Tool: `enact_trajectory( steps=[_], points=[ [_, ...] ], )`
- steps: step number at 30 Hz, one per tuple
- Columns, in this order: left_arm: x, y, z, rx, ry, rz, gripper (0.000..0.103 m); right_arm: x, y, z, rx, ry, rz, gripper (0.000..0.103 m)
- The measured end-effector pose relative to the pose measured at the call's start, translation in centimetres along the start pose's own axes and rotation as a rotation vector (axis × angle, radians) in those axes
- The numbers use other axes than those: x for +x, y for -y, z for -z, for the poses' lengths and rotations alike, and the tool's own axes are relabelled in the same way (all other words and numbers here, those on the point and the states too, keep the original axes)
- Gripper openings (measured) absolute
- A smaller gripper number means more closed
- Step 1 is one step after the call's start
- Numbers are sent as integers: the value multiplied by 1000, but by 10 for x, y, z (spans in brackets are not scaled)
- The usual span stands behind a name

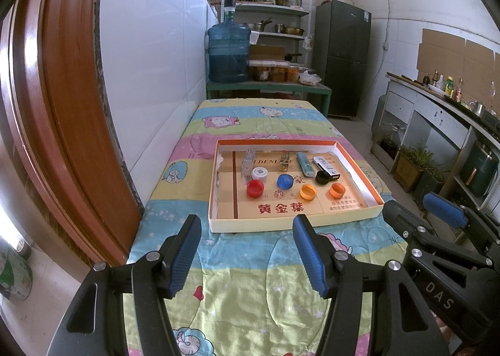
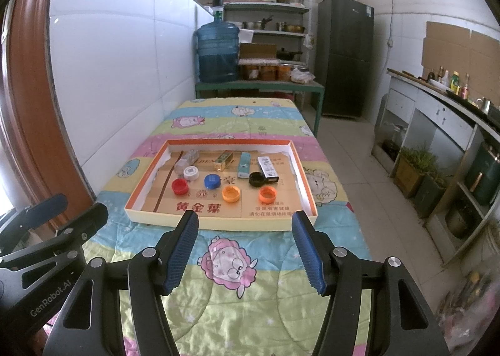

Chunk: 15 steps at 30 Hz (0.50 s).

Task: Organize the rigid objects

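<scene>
Inside the shallow orange-rimmed cardboard tray (image 2: 304, 182) on the quilted cartoon-print cloth (image 2: 237, 303): six plastic bottle caps (image 2: 180, 185) in loose rows, small boxes and lighters behind. Looks nearly sorted (final layout unknown). Left gripper (image 1: 247, 251) and right gripper (image 2: 245, 249) hover short of it, jaws apart, empty.

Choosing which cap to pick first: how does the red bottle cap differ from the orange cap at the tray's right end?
The red plastic bottle cap lies near the tray's left side; the orange plastic cap lies right. Red shows its closed top, orange its hollow. Both round, in the shallow cardboard tray.
</scene>
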<state>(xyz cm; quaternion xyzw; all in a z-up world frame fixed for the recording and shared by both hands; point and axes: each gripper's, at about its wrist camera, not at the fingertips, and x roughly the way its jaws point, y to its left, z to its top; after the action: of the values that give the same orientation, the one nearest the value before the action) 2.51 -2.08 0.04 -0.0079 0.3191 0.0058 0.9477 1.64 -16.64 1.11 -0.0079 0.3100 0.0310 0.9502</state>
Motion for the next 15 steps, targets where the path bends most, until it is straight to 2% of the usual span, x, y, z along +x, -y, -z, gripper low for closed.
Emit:
enact_trajectory(
  steps=[15],
  points=[
    [0, 0, 0, 0, -1, 1, 61, 0, 0, -1, 0, -1, 0, 64]
  ],
)
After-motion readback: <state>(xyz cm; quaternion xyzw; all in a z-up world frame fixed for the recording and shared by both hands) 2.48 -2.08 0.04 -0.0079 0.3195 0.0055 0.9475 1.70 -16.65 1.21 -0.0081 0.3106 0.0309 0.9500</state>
